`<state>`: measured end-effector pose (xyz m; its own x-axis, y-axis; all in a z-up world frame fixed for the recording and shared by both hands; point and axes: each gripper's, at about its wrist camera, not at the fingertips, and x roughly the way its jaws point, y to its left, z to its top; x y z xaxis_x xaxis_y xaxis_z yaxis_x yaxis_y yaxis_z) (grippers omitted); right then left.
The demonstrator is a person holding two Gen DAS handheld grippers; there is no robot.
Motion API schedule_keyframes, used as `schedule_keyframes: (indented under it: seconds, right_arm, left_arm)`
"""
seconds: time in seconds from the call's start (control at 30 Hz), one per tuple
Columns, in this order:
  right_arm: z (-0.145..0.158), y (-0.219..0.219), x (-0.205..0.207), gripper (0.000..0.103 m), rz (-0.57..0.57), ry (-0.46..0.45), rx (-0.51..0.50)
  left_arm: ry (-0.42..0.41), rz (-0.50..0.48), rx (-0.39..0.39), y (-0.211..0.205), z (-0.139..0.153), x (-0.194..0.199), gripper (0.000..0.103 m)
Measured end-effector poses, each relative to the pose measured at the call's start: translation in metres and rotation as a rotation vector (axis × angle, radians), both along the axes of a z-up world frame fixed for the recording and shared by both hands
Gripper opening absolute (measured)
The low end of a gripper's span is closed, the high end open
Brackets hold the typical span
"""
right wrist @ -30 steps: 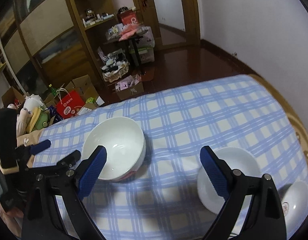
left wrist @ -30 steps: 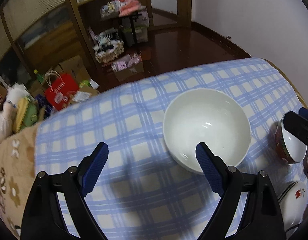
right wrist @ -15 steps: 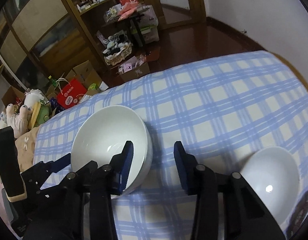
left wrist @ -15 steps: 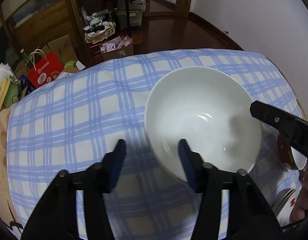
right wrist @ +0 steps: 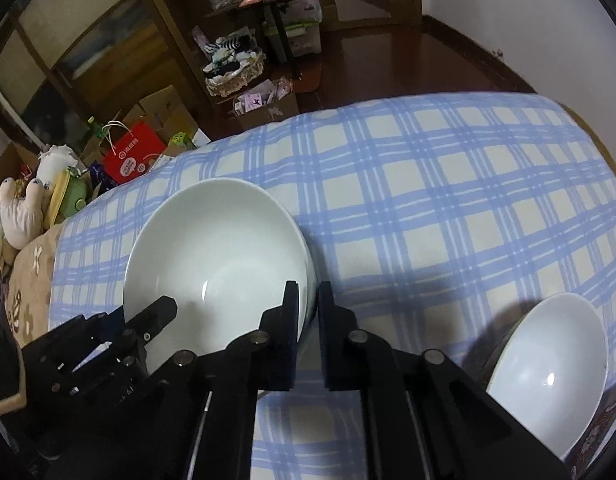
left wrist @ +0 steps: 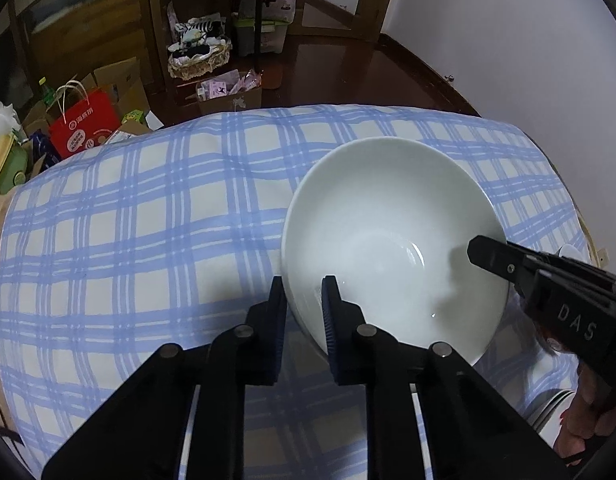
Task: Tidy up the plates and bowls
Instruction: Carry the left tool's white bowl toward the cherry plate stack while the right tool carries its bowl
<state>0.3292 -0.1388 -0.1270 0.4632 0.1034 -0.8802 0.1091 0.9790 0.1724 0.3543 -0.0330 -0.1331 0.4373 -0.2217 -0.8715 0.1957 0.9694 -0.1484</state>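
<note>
A large white bowl (left wrist: 392,240) (right wrist: 216,256) stands on the blue checked tablecloth (left wrist: 148,220). My left gripper (left wrist: 304,296) straddles the bowl's near-left rim, one finger outside and one inside; its jaws are closing and the pads touch the wall. On the opposite rim, my right gripper (right wrist: 308,300) is shut with the wall between its pads. Each view also shows the other gripper: the right gripper (left wrist: 488,256) at the bowl's right edge, the left gripper (right wrist: 164,312) at its near-left edge.
A smaller white bowl (right wrist: 548,368) with a red patterned outside sits at the table's near right. Stacked plates (left wrist: 556,412) and a person's hand (left wrist: 588,420) show at the lower right. Beyond the far table edge lie a red bag (left wrist: 84,128) and cardboard boxes.
Both grippers came down toward the large bowl and narrowed from wide open to closed around opposite sides of its rim. The bowl now fills more of both views.
</note>
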Motion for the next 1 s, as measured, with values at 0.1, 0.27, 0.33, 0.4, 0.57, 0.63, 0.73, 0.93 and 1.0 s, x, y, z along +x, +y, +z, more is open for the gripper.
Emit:
schedule_keyframes:
  seconds: [0.1, 0.27, 0.33, 0.4, 0.57, 0.63, 0.73, 0.93, 1.0]
  right_arm:
    - [0.002, -0.001, -0.006, 0.009, 0.009, 0.000, 0.006]
    - [0.008, -0.007, -0.021, 0.009, 0.006, 0.002, 0.050]
    - [0.012, -0.007, -0.029, 0.009, 0.004, -0.006, 0.043]
    - [0.016, -0.008, -0.037, 0.009, -0.003, -0.015, 0.060]
    - [0.032, -0.004, -0.057, 0.009, 0.002, -0.041, 0.067]
    - [0.039, 0.000, -0.065, 0.010, 0.013, -0.045, 0.064]
    - [0.049, 0.007, -0.081, 0.010, 0.029, -0.058, 0.031]
    - [0.055, 0.014, -0.110, 0.009, 0.034, -0.061, 0.042]
    - [0.056, 0.016, -0.122, 0.010, 0.036, -0.066, 0.044]
  left_arm:
    - [0.011, -0.005, -0.023, 0.004, 0.005, -0.003, 0.014]
    - [0.035, -0.009, -0.045, 0.009, 0.011, -0.011, 0.011]
    - [0.046, -0.008, -0.050, 0.009, 0.014, -0.016, 0.011]
    - [0.048, -0.009, -0.038, 0.009, 0.018, -0.023, 0.011]
    - [0.047, -0.014, -0.030, 0.012, 0.032, -0.049, 0.011]
    - [0.044, -0.014, -0.021, 0.014, 0.036, -0.058, 0.011]
    - [0.053, -0.009, -0.035, 0.019, 0.043, -0.072, 0.011]
    - [0.047, -0.011, -0.007, 0.024, 0.059, -0.102, 0.011]
    - [0.039, -0.024, 0.011, 0.023, 0.066, -0.115, 0.011]
